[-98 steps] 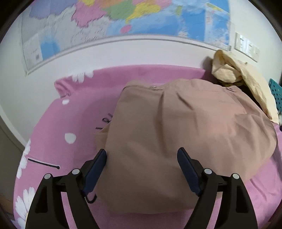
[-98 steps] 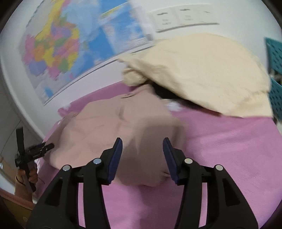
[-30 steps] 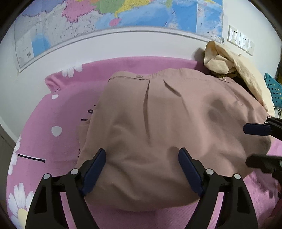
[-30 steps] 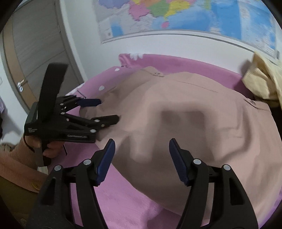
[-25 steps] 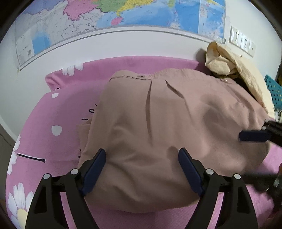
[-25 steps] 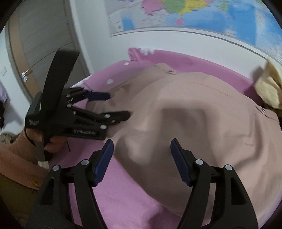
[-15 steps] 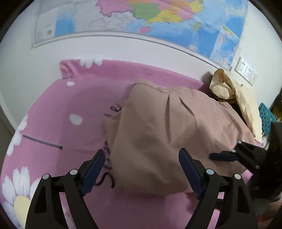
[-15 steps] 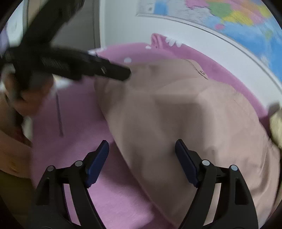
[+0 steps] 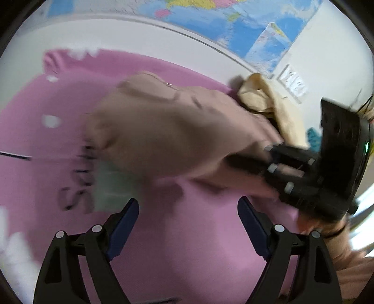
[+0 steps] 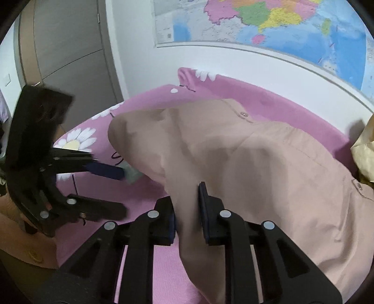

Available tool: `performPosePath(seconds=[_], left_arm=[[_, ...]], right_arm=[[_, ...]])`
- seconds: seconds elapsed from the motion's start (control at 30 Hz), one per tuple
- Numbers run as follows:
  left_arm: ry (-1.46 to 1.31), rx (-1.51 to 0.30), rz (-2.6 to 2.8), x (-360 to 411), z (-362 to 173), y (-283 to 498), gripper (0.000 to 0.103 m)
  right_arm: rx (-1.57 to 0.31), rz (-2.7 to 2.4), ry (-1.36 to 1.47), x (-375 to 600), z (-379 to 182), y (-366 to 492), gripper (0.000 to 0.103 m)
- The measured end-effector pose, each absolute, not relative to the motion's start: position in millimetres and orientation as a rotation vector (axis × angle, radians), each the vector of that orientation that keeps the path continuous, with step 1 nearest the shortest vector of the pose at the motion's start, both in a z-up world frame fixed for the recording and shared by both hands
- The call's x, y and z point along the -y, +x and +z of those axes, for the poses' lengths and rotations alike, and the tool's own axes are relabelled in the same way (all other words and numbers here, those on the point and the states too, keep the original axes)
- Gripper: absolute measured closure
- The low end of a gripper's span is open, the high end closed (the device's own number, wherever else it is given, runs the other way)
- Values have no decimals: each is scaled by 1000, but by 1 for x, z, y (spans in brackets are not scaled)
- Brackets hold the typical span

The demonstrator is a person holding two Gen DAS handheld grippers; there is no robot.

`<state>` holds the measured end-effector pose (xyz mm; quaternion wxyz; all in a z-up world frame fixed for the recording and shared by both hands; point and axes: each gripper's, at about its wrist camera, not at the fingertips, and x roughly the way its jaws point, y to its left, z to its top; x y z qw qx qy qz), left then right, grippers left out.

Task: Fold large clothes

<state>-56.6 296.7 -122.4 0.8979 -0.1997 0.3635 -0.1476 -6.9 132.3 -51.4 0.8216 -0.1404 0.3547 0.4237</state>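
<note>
The tan garment (image 10: 268, 163) lies in a broad, rumpled heap across the pink bedspread (image 10: 292, 110), its snap-buttoned edge toward the wall with the map (image 10: 280, 21). Soft folds run across its top, and at its near left corner a pale green patch (image 10: 133, 174) shows from under the fabric. In the left wrist view, which is blurred, the garment (image 9: 168, 131) sits in the middle of the bedspread (image 9: 187, 245), with a cream-coloured cloth (image 9: 268, 100) bunched just beyond its far right corner.

The right gripper (image 10: 187, 210) has a near fold of the tan fabric pinched between its blue pads — the cloth rises in a ridge straight out of the jaws. Those jaws have just been closing, and the frames show the fabric caught between them. The left gripper (image 9: 188, 224) stands wide apart over bare bedspread, with nothing between its fingers; in the right wrist view it (image 10: 109, 187) reaches in from the left, its upper finger touching the green patch.

A second ago the right gripper hovered spread over the garment's near edge, holding nothing. The left gripper then framed the garment's near hem — now it has swung off to the side, and the garment's front edge has lifted clear of the bedspread where the right gripper (image 9: 252, 163) pulls it.
</note>
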Motion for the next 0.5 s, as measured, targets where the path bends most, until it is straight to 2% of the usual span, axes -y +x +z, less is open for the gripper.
performPosePath(seconds=[0.07,0.1,0.13,0.27,0.3,0.5], left_arm=[[-506,-753,-353,-299,-126,-43,18],[-566,-743,-366,-303,-128,-35,17],[-606,-735,-376,-307,-130,-30,17],[-714,-744,-410,-313,-139,-18,15],[-721,-733,-416,-312,-137,-18,14],[-734,-723,-393,-305,-135,5,13]], right_arm=[[-765,897,-303,-132,-54,-10,85],[-767,890,-300,-130,-54,-10,82],[-774,898,-274,-125,-53,-11,75],[-776,921,-137,-86,-39,-19,64],[-782,928,-94,-74,-36,-22,56],[-894,830,409,58,-44,-31,38]])
